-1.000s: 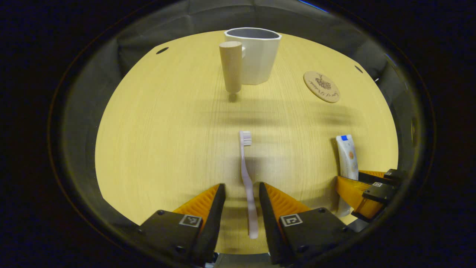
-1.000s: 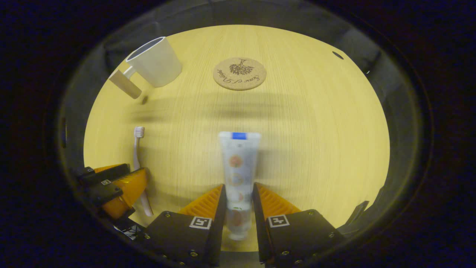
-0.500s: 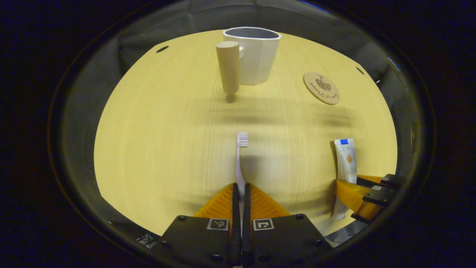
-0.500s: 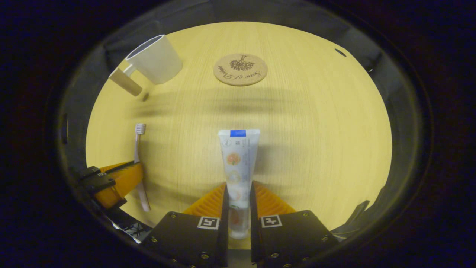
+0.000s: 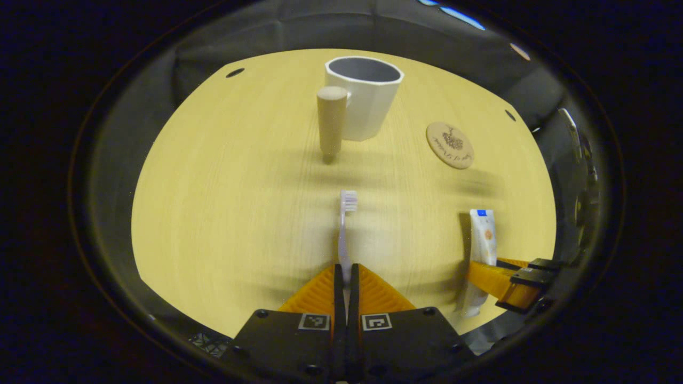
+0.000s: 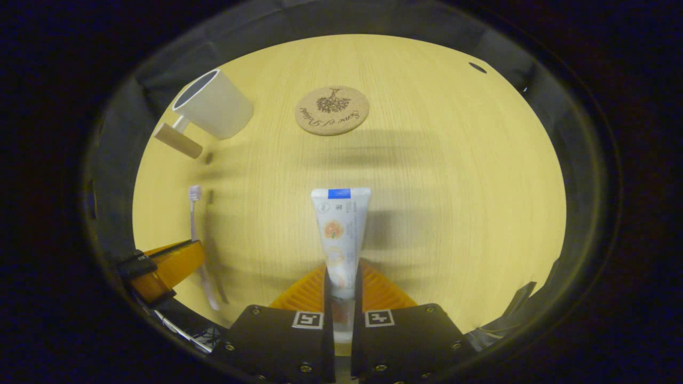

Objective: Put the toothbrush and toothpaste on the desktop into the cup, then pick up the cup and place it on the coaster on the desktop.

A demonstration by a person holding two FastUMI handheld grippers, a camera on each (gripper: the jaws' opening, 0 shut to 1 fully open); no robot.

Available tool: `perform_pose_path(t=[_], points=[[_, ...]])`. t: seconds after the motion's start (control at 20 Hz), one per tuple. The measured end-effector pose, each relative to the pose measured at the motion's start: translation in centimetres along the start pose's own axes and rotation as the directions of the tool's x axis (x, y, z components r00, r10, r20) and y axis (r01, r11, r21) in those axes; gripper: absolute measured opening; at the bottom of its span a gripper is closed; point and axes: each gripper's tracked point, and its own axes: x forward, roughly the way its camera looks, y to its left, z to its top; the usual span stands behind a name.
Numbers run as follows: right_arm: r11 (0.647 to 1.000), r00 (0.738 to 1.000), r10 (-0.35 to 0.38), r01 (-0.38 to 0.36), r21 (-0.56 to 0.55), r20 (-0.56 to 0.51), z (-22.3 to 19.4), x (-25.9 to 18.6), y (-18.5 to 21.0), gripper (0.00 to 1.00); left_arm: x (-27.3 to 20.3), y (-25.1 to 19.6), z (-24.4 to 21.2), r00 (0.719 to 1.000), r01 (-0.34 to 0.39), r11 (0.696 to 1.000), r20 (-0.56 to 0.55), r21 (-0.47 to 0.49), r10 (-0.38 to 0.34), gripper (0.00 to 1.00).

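We see each hand-held gripper pinching its item, left (image 5: 346,272) the toothbrush (image 5: 345,229), right (image 6: 341,277) the toothpaste tube (image 6: 338,234); the cork coaster's (image 6: 331,110) script is unreadable.

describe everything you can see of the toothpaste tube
The toothpaste is a soft, plastic-looking white tube with a blue band across its flat crimped end and small round orange and pale printed marks down its body. It points away from the right gripper, whose fingers are shut on its lower part, near the clear cap end. Its shadow falls to one side on the wooden desktop, so it seems lifted, though contact with the desktop cannot be ruled out. In the left gripper view it appears at right.
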Motion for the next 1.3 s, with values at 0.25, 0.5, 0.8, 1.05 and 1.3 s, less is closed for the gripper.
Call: perform_pose_path(t=[0.25,0.5,0.8,1.05,1.3], points=[[1.0,1.0,0.016,-0.016,0.017,0.021,0.7,-0.8,0.2,0.14,-2.8,-1.7,3.3,0.997,0.046,0.999,0.062,-0.006,-0.046,0.08],[0.999,0.999,0.024,-0.024,0.029,0.033,1.2,-1.1,0.2,0.14,-5.5,-2.4,7.2,0.988,0.074,0.997,0.133,0.004,-0.074,0.08],[0.998,0.999,0.027,-0.029,0.049,0.039,1.7,-1.4,-0.2,0.14,-9.1,-2.2,12.9,0.967,0.109,0.994,0.231,0.005,-0.108,0.08],[0.997,0.999,0.03,-0.033,0.065,0.041,2.1,-1.4,-0.3,0.14,-9.6,-1.5,16.9,0.952,0.098,0.995,0.289,0.024,-0.101,0.08],[0.996,0.999,0.025,-0.028,0.088,0.038,2.7,-1.1,-0.8,0.14,-10.0,-0.9,21.0,0.933,0.099,0.994,0.344,0.046,-0.108,0.07]])
